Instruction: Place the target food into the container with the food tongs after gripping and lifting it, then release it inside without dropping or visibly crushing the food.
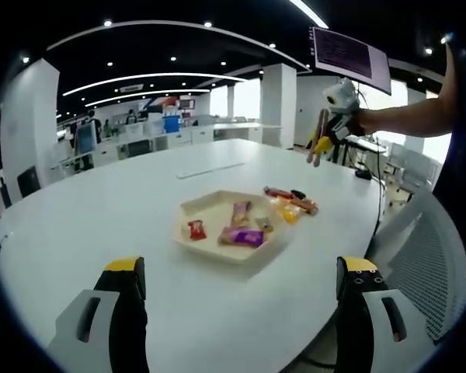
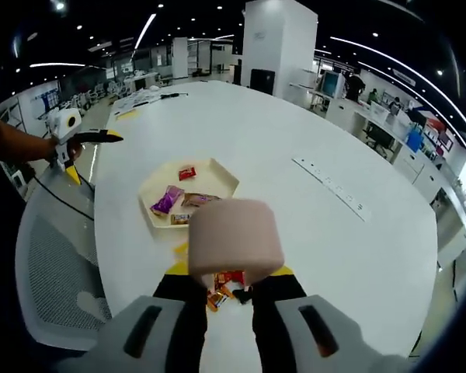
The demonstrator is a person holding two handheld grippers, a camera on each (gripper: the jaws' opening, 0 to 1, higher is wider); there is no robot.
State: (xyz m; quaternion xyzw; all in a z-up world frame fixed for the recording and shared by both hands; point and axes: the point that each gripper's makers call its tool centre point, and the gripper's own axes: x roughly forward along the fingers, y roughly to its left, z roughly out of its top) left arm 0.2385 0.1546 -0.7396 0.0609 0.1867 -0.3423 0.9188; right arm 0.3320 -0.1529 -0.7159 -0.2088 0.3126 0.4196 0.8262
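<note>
A pale hexagonal tray [image 1: 210,208] [image 2: 221,177] lies on the white table [image 1: 109,210], holding a red packet [image 1: 196,229], a purple packet [image 1: 245,237] and other wrapped snacks. More wrapped snacks [image 1: 291,203] [image 2: 225,286] lie loose on the table beside it. My left gripper [image 1: 241,264] hovers open and bare on the near side of the tray; in the right gripper view the left gripper [image 2: 101,137] is beyond the tray. My right gripper [image 2: 230,273] is shut on pinkish food tongs [image 2: 234,237]. In the left gripper view the right gripper [image 1: 326,140] hangs high over the table's far right, tongs [image 1: 320,136] pointing down.
A grey mesh chair [image 1: 419,256] [image 2: 54,264] stands at the table's edge near the tray. A flat power strip [image 2: 330,186] [image 1: 210,169] lies further along the tabletop. Desks, pillars and a hanging monitor [image 1: 349,54] fill the office beyond.
</note>
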